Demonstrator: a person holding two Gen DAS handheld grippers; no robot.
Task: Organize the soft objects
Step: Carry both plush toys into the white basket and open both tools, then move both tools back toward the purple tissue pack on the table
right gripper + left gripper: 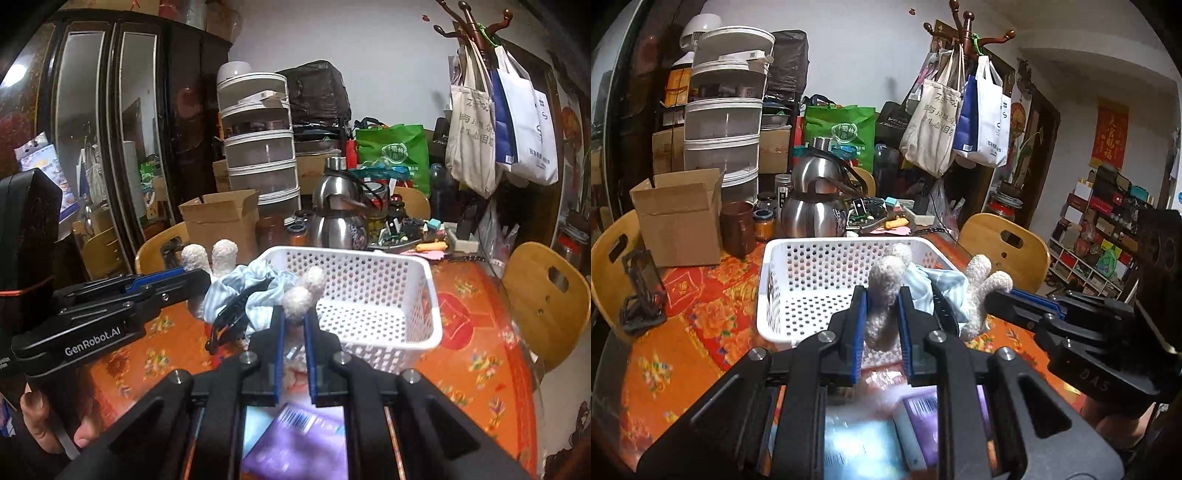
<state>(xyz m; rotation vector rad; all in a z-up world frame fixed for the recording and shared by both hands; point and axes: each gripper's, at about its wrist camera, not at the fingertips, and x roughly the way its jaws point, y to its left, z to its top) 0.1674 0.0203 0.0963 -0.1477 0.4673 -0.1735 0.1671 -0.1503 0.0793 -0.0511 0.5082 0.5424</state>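
Note:
A white fuzzy plush toy (886, 273) in pale blue striped cloth (258, 288) hangs over the orange floral tablecloth, at the near edge of a white perforated basket (846, 242). My left gripper (882, 293) is shut on one fuzzy limb of it. In the left wrist view my right gripper (991, 299) comes in from the right, clamped on another limb. In the right wrist view that gripper (295, 314) pinches a fuzzy limb, and the left gripper (205, 277) holds the toy's far side below two upright fuzzy limbs. The basket (351, 254) looks empty.
Behind the basket stand a cardboard box (679, 218), a brown mug (737, 229), jars and two steel kettles (816, 206). Wooden chairs (1004, 243) ring the table. A purple packet (923, 417) lies under the grippers. A black stand (642, 291) sits at the left.

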